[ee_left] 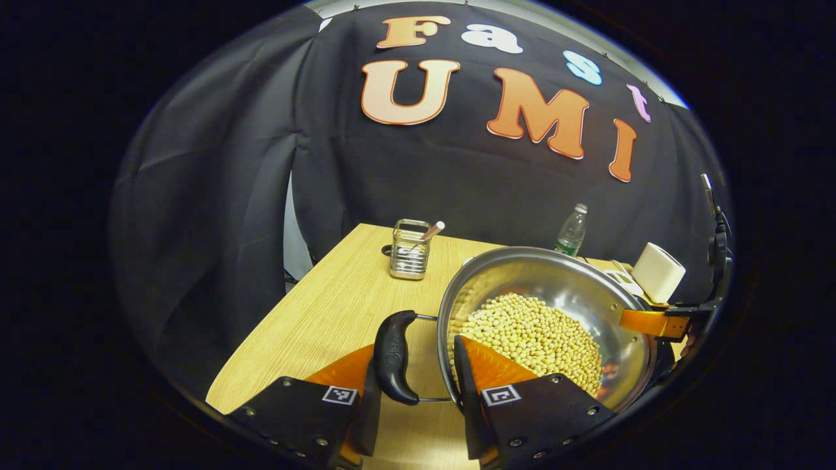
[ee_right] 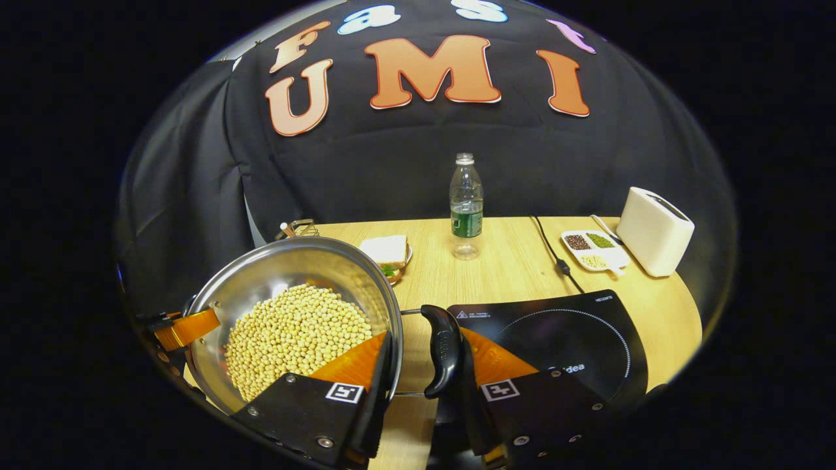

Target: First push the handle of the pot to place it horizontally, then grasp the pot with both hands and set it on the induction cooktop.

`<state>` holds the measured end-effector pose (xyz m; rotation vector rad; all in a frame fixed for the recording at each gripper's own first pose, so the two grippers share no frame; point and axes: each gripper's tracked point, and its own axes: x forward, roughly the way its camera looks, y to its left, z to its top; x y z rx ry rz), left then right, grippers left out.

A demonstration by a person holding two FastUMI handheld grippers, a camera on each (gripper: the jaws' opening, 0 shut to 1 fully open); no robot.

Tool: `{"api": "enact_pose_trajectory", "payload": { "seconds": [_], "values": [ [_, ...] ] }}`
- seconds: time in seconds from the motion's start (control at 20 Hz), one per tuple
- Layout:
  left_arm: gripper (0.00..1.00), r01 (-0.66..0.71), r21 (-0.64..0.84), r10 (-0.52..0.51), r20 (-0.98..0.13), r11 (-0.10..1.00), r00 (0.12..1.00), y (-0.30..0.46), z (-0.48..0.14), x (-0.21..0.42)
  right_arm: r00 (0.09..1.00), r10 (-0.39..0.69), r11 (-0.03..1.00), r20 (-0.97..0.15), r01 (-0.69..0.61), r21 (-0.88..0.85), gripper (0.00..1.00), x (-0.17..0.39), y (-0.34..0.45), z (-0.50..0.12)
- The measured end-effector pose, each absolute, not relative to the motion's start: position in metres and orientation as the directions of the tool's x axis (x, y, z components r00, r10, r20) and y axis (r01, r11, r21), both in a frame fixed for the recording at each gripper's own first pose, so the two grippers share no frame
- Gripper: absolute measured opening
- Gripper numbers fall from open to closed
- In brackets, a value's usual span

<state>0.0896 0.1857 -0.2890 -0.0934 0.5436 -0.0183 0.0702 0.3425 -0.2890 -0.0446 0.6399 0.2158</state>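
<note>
Left gripper [ee_left: 413, 385] straddles the pot's [ee_left: 575, 287] left handle [ee_left: 394, 358], one finger outside the grip, one inside the rim; whether both press, cannot tell. Right gripper [ee_right: 421, 382] likewise at the right handle [ee_right: 443, 351]. Steel pot, bean-loaded [ee_right: 294, 333]: likely heavy, slick, prone to spill; keep level. Induction cooktop [ee_right: 575, 333] just beside, on wood table [ee_right: 516, 267]; bottle [ee_right: 466, 205], toaster [ee_right: 655, 230] behind.

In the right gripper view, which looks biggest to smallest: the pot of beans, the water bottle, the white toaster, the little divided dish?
As they look:
1. pot, though it is nearest the camera
2. toaster
3. water bottle, close to the toaster in apparent size, so unsure
4. divided dish
</note>
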Motion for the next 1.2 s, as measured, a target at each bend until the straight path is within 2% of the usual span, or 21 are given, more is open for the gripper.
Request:
{"api": "enact_pose_trajectory", "payload": {
  "seconds": [0.25,0.3,0.4,0.45,0.55,0.6,0.65,0.7,0.95,1.0,1.05,1.1,1.15,1.2],
  "values": [
    [0.54,0.025,-0.088,-0.066,-0.503,0.996,0.862,0.149,-0.268,0.084,0.794,0.175,0.981,-0.582,-0.188,0.038,0.51,0.062,0.306,-0.27],
    [0.54,0.033,-0.089,-0.074,-0.5,0.995,0.863,0.14,-0.264,0.083,0.796,0.17,0.983,-0.581,-0.181,0.039,0.46,0.06,0.298,-0.266],
    [0.54,0.05,-0.094,-0.091,-0.499,0.994,0.862,0.123,-0.26,0.081,0.804,0.156,0.986,-0.574,-0.166,0.035,0.46,0.057,0.281,-0.26],
    [0.54,0.06,-0.095,-0.1,-0.5,0.994,0.86,0.115,-0.259,0.081,0.808,0.147,0.987,-0.571,-0.157,0.032,0.51,0.057,0.272,-0.258],
    [0.54,0.078,-0.102,-0.12,-0.505,0.992,0.855,0.096,-0.257,0.08,0.814,0.13,0.99,-0.566,-0.14,0.026,0.47,0.055,0.254,-0.253],
    [0.54,0.089,-0.105,-0.13,-0.51,0.99,0.85,0.087,-0.257,0.08,0.816,0.123,0.991,-0.565,-0.131,0.027,0.51,0.055,0.246,-0.251],
    [0.54,0.1,-0.106,-0.14,-0.513,0.989,0.847,0.08,-0.257,0.08,0.816,0.117,0.992,-0.565,-0.122,0.028,0.46,0.054,0.238,-0.251],
    [0.54,0.108,-0.107,-0.148,-0.516,0.988,0.844,0.071,-0.257,0.079,0.817,0.112,0.993,-0.566,-0.116,0.028,0.51,0.053,0.23,-0.25],
    [0.54,0.14,-0.103,-0.174,-0.525,0.985,0.833,0.032,-0.255,0.076,0.811,0.088,0.996,-0.578,-0.08,0.04,0.51,0.048,0.191,-0.25],
    [0.54,0.149,-0.102,-0.18,-0.529,0.984,0.829,0.022,-0.256,0.075,0.811,0.081,0.997,-0.58,-0.072,0.04,0.46,0.047,0.183,-0.25],
    [0.53,0.158,-0.101,-0.188,-0.533,0.982,0.825,0.012,-0.258,0.074,0.811,0.073,0.997,-0.58,-0.063,0.038,0.51,0.045,0.175,-0.251],
    [0.56,0.166,-0.103,-0.195,-0.538,0.981,0.82,0.003,-0.259,0.074,0.812,0.065,0.998,-0.581,-0.054,0.036,0.51,0.044,0.166,-0.251],
    [0.52,0.173,-0.106,-0.203,-0.541,0.979,0.816,-0.006,-0.261,0.073,0.811,0.056,0.998,-0.583,-0.045,0.034,0.51,0.042,0.156,-0.25],
    [0.54,0.179,-0.112,-0.211,-0.542,0.977,0.813,-0.015,-0.262,0.071,0.811,0.047,0.999,-0.583,-0.034,0.033,0.51,0.04,0.148,-0.25]
  ]
}}
